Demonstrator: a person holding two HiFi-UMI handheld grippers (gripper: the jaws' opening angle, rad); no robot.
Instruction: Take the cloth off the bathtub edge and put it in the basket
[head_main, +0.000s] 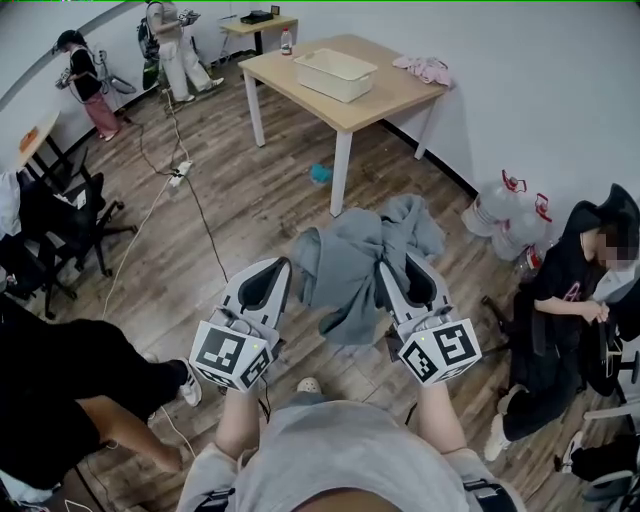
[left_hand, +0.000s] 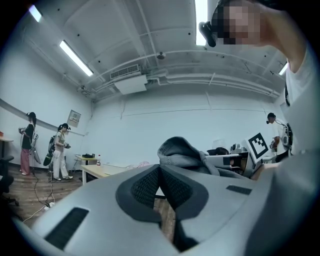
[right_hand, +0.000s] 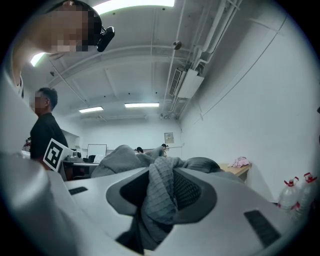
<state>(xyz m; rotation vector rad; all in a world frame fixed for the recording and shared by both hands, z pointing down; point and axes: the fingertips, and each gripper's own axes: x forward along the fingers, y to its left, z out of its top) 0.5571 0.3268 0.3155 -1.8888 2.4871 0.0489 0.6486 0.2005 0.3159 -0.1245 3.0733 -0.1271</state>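
- Grey cloth (head_main: 350, 265) is held up in the air between the two hand-held grippers, in front of the person's torso. It is draped over the R one and hangs bunched above the wood floor (head_main: 250, 200).
- R hand-held gripper (head_main: 402, 282): a thick fold of cloth is pinched betw. its pads, as shown in the right gripper view. Jaws stand fairly wide around the fabric; pointed level.
- L hand-held gripper (head_main: 282, 270): jaw tips are pressed together in the left gripper view, with no fabric seen betw. the pads. The cloth's edge sits right at the tips; whether a bit is nipped there can't be told. Pointed level.
- White basket (head_main: 335, 75) is set on a light wood desk (head_main: 400, 100) further ahead, well apart from the cloth.
- Pink fabric (head_main: 425, 68) is piled at the desk's corner by the wall; a bottle (head_main: 286, 41) is stood at the opposite corner.
- Small blue item (head_main: 320, 173) is seen on the floor near a desk leg.
- Water jugs (head_main: 505, 215) are grouped by the wall at right, w/ a seated person (head_main: 565, 290) just beside them.
- Two standing persons (head_main: 85, 80) are seen far left; a power strip (head_main: 180, 173) w/ cable lies on the floor near them.
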